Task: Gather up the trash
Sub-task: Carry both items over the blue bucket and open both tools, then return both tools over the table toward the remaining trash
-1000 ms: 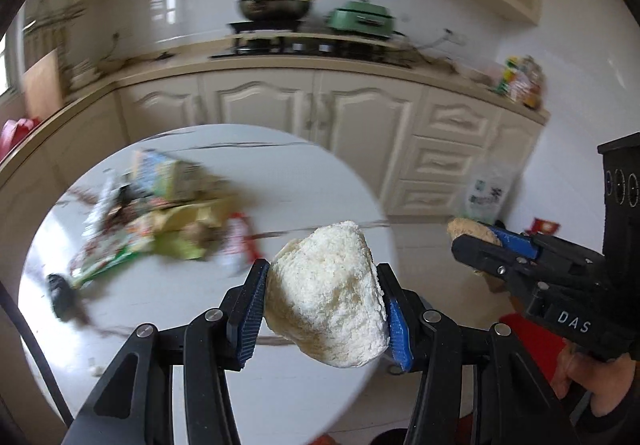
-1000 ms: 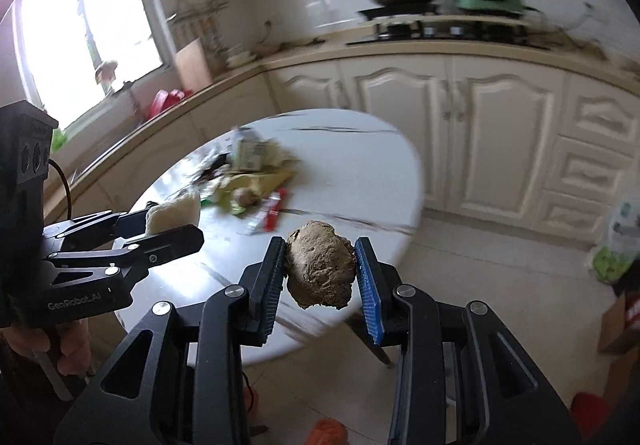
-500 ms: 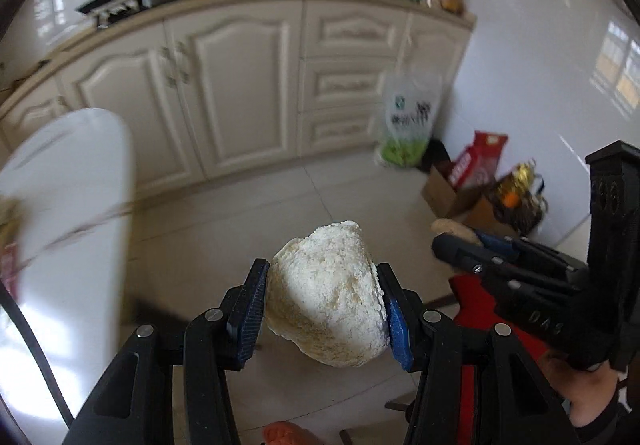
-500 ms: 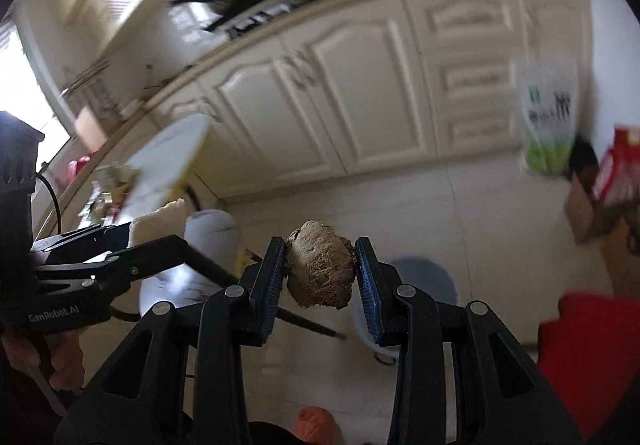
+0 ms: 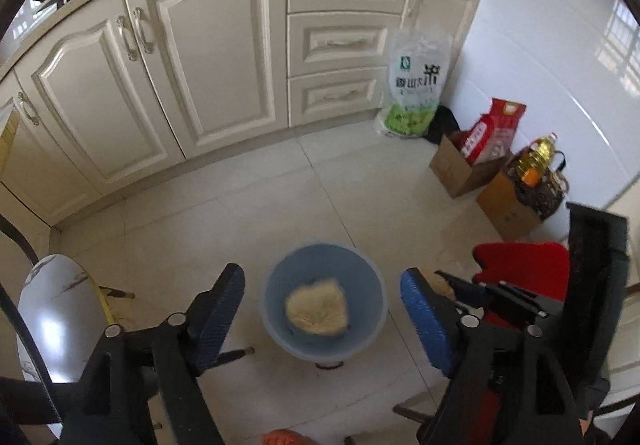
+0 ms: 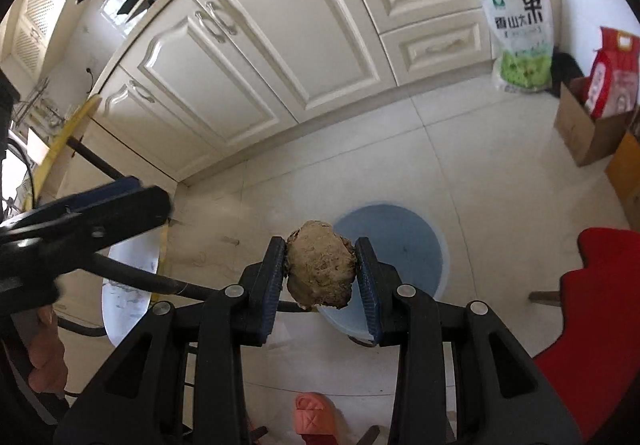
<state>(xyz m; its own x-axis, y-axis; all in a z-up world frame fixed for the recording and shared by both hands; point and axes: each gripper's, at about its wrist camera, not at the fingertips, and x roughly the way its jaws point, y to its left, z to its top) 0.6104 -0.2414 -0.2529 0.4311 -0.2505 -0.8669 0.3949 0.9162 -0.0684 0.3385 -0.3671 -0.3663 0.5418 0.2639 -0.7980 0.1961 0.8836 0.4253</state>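
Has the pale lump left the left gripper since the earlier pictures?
Yes. The left gripper has just been opening, and nothing is between its jaws now. The pale lump shows below, within the blue bin on the floor.

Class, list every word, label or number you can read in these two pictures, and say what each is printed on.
"香山大米": large dark characters on the white and green rice bag leaning against the drawers.
Red bag in the cardboard box: print too blurred to read.
Oil bottle: label too small to read.
No other readable text.
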